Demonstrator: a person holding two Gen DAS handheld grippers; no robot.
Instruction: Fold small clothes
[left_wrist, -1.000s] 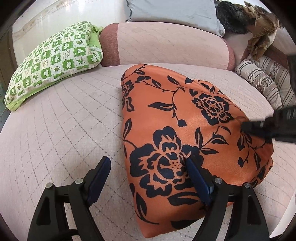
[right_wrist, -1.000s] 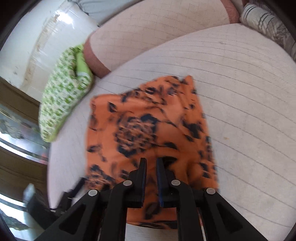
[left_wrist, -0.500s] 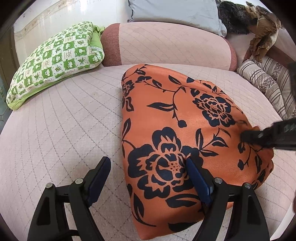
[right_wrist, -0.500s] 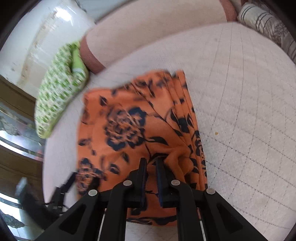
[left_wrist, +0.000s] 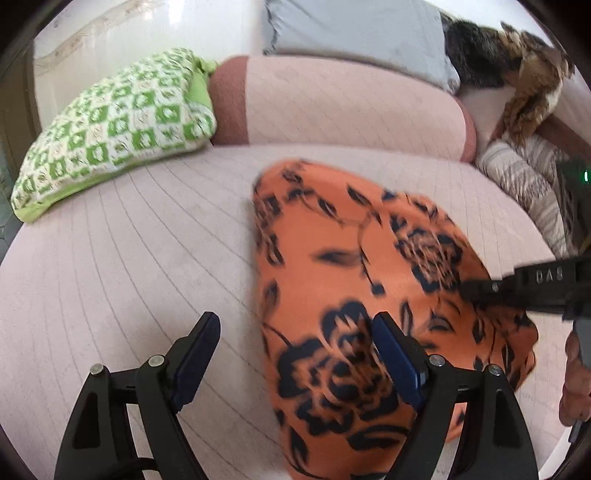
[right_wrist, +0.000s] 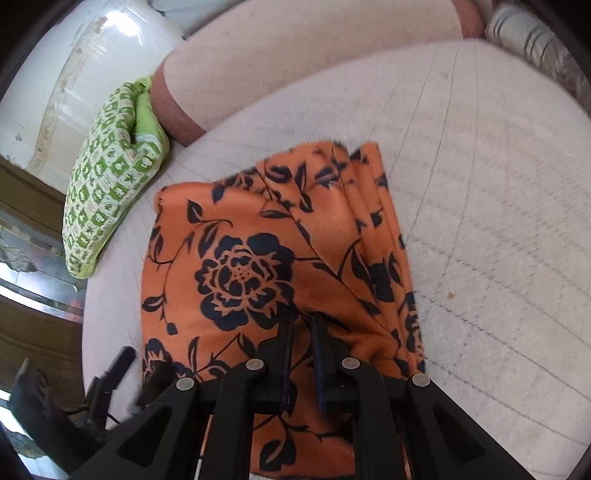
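Note:
An orange garment with black flowers (left_wrist: 354, 280) lies folded on the pale quilted mattress (left_wrist: 129, 266). It also shows in the right wrist view (right_wrist: 251, 266). My left gripper (left_wrist: 295, 347) is open over the garment's near left edge, its right finger (left_wrist: 395, 362) above the cloth and its left finger above the mattress. My right gripper (right_wrist: 303, 332) is shut on the garment's near right edge and lifts it, so the cloth bunches into pleats (right_wrist: 373, 229). From the left wrist view my right gripper (left_wrist: 476, 290) reaches in from the right.
A green checked pillow (left_wrist: 110, 125) lies at the far left. A pink bolster (left_wrist: 351, 107) runs along the back with a grey pillow (left_wrist: 358, 33) behind it. Striped cushions (left_wrist: 524, 184) and a furry brown heap (left_wrist: 517, 74) sit at the far right.
My right gripper has pulled the held edge up and leftward, bunching the right side into pleats. The left gripper has stayed open and shifted only slightly.

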